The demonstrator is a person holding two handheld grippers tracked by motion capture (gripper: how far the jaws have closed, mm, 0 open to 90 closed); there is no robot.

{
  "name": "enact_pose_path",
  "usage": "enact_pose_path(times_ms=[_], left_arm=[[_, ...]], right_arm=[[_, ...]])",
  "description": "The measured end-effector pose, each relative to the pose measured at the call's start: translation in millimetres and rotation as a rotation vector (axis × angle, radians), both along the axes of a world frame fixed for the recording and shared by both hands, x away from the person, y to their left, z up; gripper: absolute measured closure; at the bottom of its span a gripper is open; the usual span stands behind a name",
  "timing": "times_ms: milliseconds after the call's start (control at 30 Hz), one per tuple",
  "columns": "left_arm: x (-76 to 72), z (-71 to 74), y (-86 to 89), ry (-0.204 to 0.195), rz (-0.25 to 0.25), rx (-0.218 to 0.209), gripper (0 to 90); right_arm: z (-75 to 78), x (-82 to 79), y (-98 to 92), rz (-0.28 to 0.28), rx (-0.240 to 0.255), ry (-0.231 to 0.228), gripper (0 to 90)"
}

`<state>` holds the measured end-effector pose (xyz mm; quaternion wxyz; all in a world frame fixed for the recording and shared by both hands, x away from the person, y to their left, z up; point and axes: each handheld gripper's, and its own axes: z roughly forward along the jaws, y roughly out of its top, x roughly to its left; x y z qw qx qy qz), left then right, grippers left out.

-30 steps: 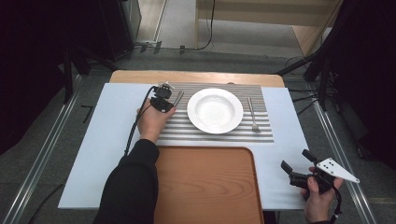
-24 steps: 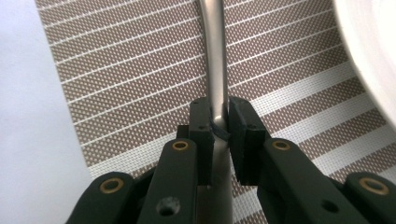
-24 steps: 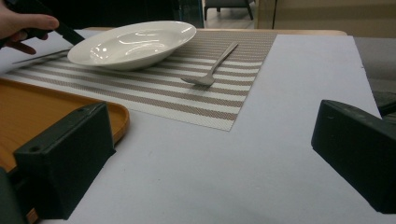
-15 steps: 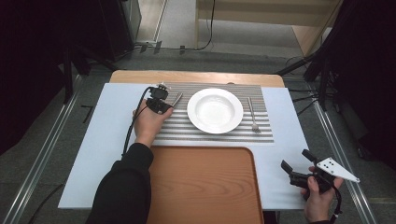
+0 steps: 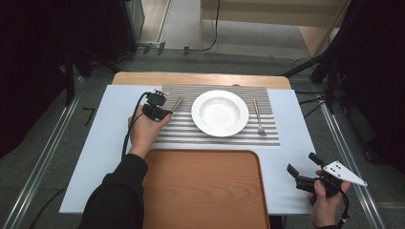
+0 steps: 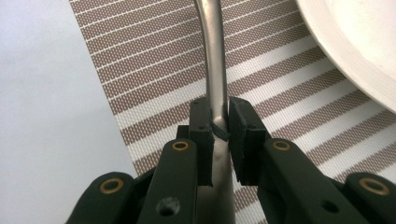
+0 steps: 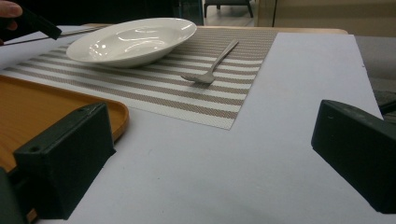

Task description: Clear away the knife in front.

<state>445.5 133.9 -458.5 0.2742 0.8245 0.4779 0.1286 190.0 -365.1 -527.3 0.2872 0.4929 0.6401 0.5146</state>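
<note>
Steel handle between my pads: my left gripper (image 6: 220, 133) is clamped narrow on a piece of cutlery (image 6: 215, 70), the pads pinching its flat shank from both sides. Over the last second my left hand (image 5: 143, 131) has drawn back toward me and a touch to the side, and the cutlery has come along with it, shifting on the striped placemat (image 5: 219, 138) beside the white plate (image 5: 219, 113). In my judgement that means the pinch is sound and the piece is being carried or dragged to its spot at the plate's side, not yet set down; whether it hangs free of the mat or rests on it I cannot tell.

Its long axis runs straight out from my jaws, away from me, the handle end in the grip and the far end curving up out of the left gripper view, so I cannot say whether it is a knife or a spoon. From the high view it angles slightly toward the plate rather than lying square to the mat's stripes.

My right gripper (image 7: 210, 154) rests well apart, near the corner of the wooden tray (image 5: 205, 191), jaws wide with nothing between them. A fork (image 5: 258, 117) lies on the mat on the plate's other side, handle pointing away from me.
</note>
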Motion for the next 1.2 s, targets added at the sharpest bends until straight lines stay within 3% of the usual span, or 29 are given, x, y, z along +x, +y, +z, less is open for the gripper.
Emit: enact_pose_path(times_ms=[600,1200], left_arm=[[-34.3,11.8,12.2,-0.031,-0.026,-0.014,80.0],[-73.2,14.7,40.6,-0.062,-0.033,-0.04,79.9]], right_arm=[[0.1,-0.2,0.5,-0.002,-0.004,0.001,0.0],[0.1,-0.4,1.4,-0.002,-0.014,0.0,0.0]])
